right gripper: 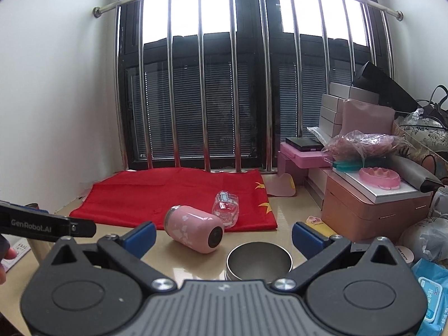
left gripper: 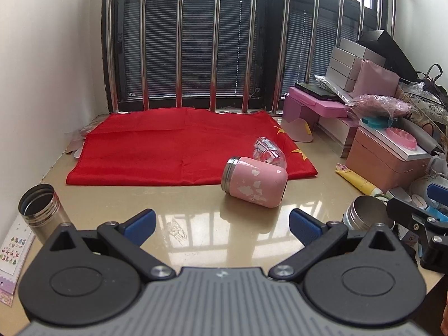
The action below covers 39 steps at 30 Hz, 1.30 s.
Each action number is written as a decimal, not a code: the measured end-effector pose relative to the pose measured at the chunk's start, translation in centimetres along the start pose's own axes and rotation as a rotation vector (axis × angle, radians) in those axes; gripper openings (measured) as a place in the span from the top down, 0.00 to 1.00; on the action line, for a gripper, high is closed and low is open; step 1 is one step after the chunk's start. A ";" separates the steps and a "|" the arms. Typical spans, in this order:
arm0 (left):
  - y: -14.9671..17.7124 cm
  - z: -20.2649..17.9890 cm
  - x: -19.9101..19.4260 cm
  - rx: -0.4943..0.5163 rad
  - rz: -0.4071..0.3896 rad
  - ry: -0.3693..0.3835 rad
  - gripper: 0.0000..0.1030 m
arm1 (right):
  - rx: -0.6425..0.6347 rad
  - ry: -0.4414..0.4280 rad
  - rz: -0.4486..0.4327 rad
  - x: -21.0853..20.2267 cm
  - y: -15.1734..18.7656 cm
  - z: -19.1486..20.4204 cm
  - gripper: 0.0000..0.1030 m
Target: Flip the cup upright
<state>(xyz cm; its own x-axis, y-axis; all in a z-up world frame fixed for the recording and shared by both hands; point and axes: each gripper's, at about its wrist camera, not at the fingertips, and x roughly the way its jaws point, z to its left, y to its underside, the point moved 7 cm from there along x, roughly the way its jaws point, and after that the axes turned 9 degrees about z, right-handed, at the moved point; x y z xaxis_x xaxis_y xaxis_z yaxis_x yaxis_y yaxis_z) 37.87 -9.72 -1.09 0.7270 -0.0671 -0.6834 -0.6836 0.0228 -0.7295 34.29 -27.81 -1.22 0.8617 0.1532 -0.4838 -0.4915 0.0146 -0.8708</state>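
A pink cup (left gripper: 254,185) with white blotches lies on its side on the beige tabletop, steel mouth to the left. It also shows in the right wrist view (right gripper: 193,229), base toward the camera. A clear glass cup (left gripper: 269,151) lies on its side behind it on the red cloth, seen too in the right wrist view (right gripper: 226,208). My left gripper (left gripper: 222,224) is open and empty, just short of the pink cup. My right gripper (right gripper: 223,238) is open and empty, with an upright steel cup (right gripper: 259,263) between its fingers.
A red cloth (left gripper: 168,148) covers the back of the table. A steel cup (left gripper: 42,212) stands at the front left. Pink boxes (right gripper: 364,210), bags and clutter fill the right side. Window bars stand behind. The right gripper shows at the left view's right edge (left gripper: 420,218).
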 end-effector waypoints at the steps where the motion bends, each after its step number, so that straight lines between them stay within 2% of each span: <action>1: -0.8 -0.1 1.0 -0.005 0.014 0.001 0.00 | 0.005 -0.006 0.008 0.8 -0.5 -0.3 0.00; 7: -5.1 -0.6 6.6 0.031 0.089 -0.007 0.00 | 0.038 -0.017 0.048 4.8 -3.1 -1.1 0.00; 11: -7.5 -1.6 10.1 0.111 0.123 -0.040 0.00 | 0.062 -0.004 0.061 7.0 -4.4 -1.5 0.00; 17: -9.9 -2.9 14.7 0.278 0.175 -0.026 0.00 | 0.090 0.027 0.099 10.2 -5.4 -2.5 0.00; 19: -10.5 -3.5 15.7 0.362 0.191 0.007 0.00 | 0.118 0.036 0.131 11.1 -5.5 -2.8 0.00; 24: -10.9 -6.0 17.6 0.659 0.301 0.071 0.00 | 0.185 0.055 0.222 11.9 -6.6 -3.8 0.00; 26: -10.6 -6.8 18.3 0.795 0.335 0.076 0.00 | 0.199 0.078 0.260 11.9 -7.1 -4.1 0.00; 28: -10.2 -7.4 18.9 0.930 0.337 0.085 0.00 | 0.234 0.098 0.314 12.0 -7.5 -4.6 0.00; 33: -7.2 -8.6 20.9 1.338 0.363 0.152 0.00 | 0.295 0.122 0.385 12.0 -8.3 -5.4 0.00; 36: -5.7 -9.3 23.1 1.481 0.384 0.191 0.00 | 0.324 0.130 0.414 12.8 -8.5 -5.7 0.00; 39: -4.8 -9.9 25.6 1.539 0.437 0.238 0.00 | 0.333 0.135 0.447 13.9 -8.3 -5.8 0.00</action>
<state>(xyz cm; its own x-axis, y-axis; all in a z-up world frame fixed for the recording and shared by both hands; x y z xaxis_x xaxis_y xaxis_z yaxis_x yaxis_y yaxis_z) 59.16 -21.39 -14.82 0.3781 0.0711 -0.9230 -0.0096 0.9973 0.0729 51.08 -31.57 -1.18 0.5586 0.0885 -0.8247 -0.8063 0.2910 -0.5149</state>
